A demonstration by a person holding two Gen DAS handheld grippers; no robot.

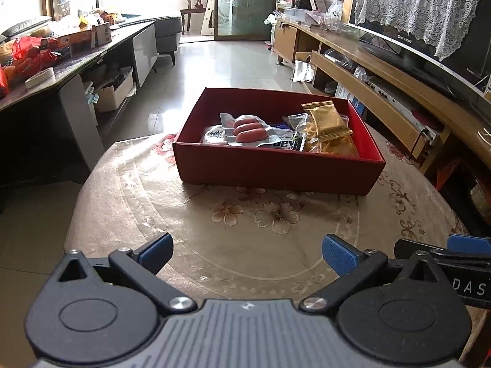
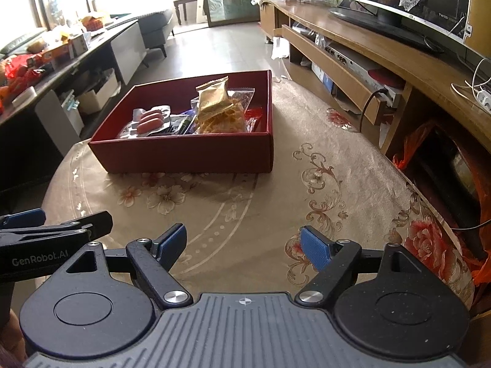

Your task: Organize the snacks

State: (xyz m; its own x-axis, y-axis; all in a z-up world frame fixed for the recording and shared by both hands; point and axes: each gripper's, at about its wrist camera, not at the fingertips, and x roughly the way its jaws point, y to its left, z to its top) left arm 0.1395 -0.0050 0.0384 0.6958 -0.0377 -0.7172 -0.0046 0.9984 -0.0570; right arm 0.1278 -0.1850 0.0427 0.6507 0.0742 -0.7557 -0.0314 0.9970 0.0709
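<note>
A red cardboard box [image 1: 276, 170] [image 2: 184, 153] stands on a round table with a floral beige cloth [image 1: 245, 230] [image 2: 307, 190]. In it lie a pack of pink sausages [image 1: 250, 130] [image 2: 149, 121], a gold packet [image 1: 326, 116] [image 2: 214, 98] on a clear bag of yellow crisps [image 1: 334, 147] [image 2: 221, 121], and dark wrappers. My left gripper [image 1: 247, 253] is open and empty, low over the near cloth, well short of the box. My right gripper [image 2: 244, 245] is open and empty, beside the left one, whose fingers [image 2: 55, 230] show at that view's left edge.
A wooden TV cabinet [image 2: 383, 46] with a TV [image 1: 429, 46] runs along the right. A long dark table [image 1: 61, 67] with red bags and boxes stands left. An orange bag [image 2: 478, 263] lies by the table's right edge. Tiled floor [image 1: 230, 61] lies beyond.
</note>
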